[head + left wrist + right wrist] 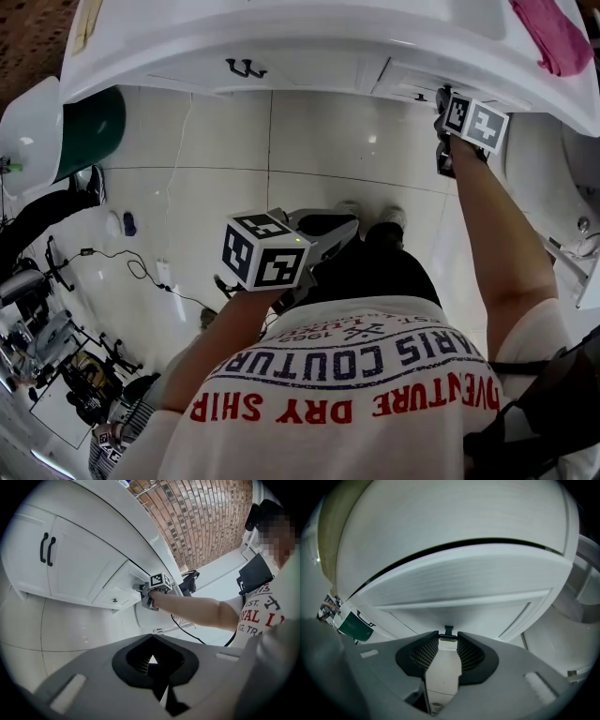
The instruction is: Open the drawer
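Observation:
The white drawer (pixel 459 606) sits under the rounded countertop, and its small dark handle (pixel 448 631) lies between my right gripper's (pixel 448 638) pads, which press on it. In the head view the right gripper (pixel 441 101) reaches up to the drawer front (pixel 408 77) at the top right. The left gripper view shows that same gripper (pixel 145 595) against the drawer (pixel 125 577). My left gripper (pixel 151 660) hangs lower, away from the cabinet, its jaws together with nothing between them. In the head view the left gripper (pixel 330 230) is above the tiled floor.
Two cabinet doors with black handles (pixel 47 549) are left of the drawer. A pink cloth (pixel 558 37) lies on the countertop. A green bin (pixel 94 131) stands at the left, a white fixture (pixel 567 178) at the right, and cables and gear (pixel 56 356) lie on the floor.

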Action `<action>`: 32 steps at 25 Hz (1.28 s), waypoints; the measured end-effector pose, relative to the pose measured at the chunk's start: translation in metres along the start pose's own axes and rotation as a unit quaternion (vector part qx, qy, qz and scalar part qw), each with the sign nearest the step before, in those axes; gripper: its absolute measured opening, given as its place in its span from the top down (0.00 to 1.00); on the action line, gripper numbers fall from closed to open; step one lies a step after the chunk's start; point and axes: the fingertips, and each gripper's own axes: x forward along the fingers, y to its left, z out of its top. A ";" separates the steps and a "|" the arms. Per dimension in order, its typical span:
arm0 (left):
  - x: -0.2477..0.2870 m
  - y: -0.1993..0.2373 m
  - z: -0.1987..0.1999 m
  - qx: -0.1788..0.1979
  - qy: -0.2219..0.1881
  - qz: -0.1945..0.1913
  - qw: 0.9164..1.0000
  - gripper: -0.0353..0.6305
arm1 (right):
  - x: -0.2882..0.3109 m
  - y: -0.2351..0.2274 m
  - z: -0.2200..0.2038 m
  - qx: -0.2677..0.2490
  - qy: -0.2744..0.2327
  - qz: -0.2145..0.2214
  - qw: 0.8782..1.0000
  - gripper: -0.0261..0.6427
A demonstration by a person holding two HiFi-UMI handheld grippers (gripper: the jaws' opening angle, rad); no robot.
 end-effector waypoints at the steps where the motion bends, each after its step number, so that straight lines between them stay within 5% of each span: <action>1: -0.001 0.001 -0.001 -0.001 -0.001 0.001 1.000 0.96 | -0.002 0.001 -0.005 0.000 0.000 0.001 1.000 0.76; 22: -0.004 -0.010 -0.024 0.008 0.013 -0.001 1.000 0.96 | -0.063 0.007 -0.126 0.005 0.036 0.023 0.999 0.77; 32: -0.014 -0.001 -0.023 0.013 0.009 0.004 1.000 0.96 | -0.066 0.006 -0.131 0.019 0.036 0.028 0.999 0.76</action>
